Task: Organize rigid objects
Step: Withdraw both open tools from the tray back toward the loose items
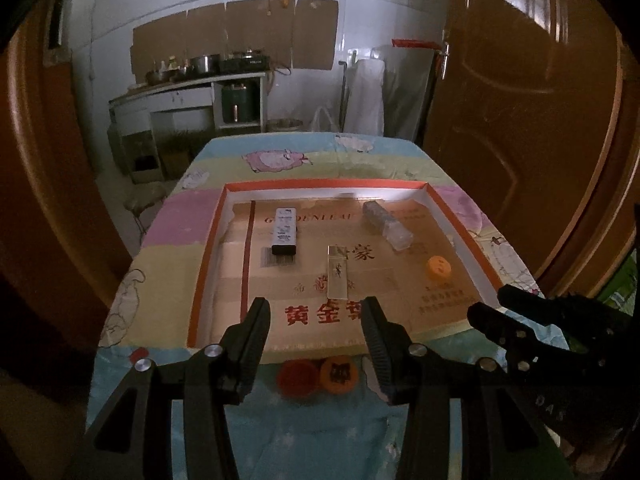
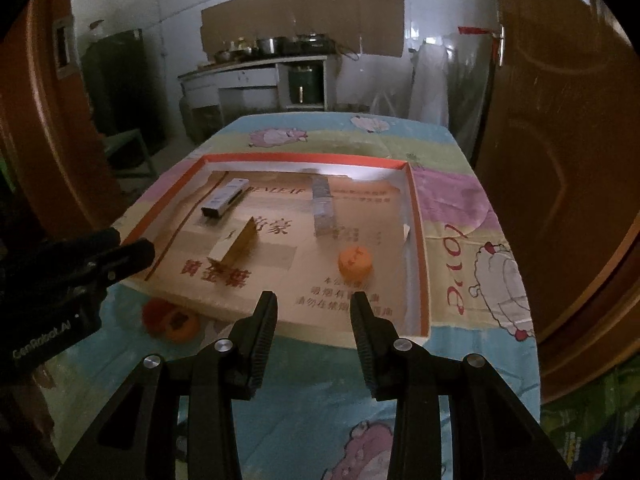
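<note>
Boxes and caps lie spread inside a shallow cardboard tray with an orange rim, which sits on a table covered by a cartoon-print cloth. Going from the left: a dark box with a white patterned top lies near the tray's left wall, its long axis running away from the camera; next comes a clear rectangular block near the middle, also lengthwise front to back; further right, a clear wrapped bar lies on a slant toward the far right corner; and near the right wall sits an orange cap. Outside the tray, on the cloth just beside its near edge, two more caps touch each other, a red cap and an orange cap with a dark mark. The left gripper hovers above that near edge with its jaws apart and nothing between them; the pair of loose caps sits almost directly below and slightly nearer than its tips. The right gripper is just beside it on the right, jaws likewise apart and empty, aimed at the tray's right half. My judgement is that the two loose caps are what remains to go in, and the left hand is the nearer one to them.
</note>
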Demonstrator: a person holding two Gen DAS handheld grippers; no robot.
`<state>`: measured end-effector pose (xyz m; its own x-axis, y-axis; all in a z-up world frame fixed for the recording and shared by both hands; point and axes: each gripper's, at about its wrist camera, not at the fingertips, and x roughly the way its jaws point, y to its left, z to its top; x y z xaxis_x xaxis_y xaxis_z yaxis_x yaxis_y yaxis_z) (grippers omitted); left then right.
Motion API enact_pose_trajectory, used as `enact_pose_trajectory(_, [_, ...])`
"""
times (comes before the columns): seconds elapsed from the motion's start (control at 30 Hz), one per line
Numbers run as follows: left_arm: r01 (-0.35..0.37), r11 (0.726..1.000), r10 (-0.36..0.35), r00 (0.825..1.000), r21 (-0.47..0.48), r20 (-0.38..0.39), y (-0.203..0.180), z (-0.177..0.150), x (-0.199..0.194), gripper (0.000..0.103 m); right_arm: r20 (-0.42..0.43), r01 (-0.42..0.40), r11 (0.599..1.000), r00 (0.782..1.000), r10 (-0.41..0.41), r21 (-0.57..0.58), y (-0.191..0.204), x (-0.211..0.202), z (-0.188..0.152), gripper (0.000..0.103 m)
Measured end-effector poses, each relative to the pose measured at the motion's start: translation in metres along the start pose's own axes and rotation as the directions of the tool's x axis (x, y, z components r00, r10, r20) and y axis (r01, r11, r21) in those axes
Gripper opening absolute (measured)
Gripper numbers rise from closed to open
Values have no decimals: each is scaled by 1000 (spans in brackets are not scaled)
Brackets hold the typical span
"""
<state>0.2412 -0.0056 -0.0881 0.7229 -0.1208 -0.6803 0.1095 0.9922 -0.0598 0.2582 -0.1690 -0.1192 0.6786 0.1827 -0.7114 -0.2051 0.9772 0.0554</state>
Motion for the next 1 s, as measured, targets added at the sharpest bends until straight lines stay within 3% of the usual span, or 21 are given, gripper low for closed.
enact_pose_trajectory(0.43, [14,1000,-15,999,7,51,-5,-24,-41,47,24,-44,999,999,44,0,24,-46,-30,39])
enact_pose_trajectory(0.8, [-28,1000,26,995,11,93,2,-60,-73,47,43,-75,997,996,75,-9,39,-81,-67,39])
enact_pose_trajectory(1.0, [-14,1000,14,996,4,92,5,-80,-84,47,48,-92,995,994,94,-34,50,-97,-88,39])
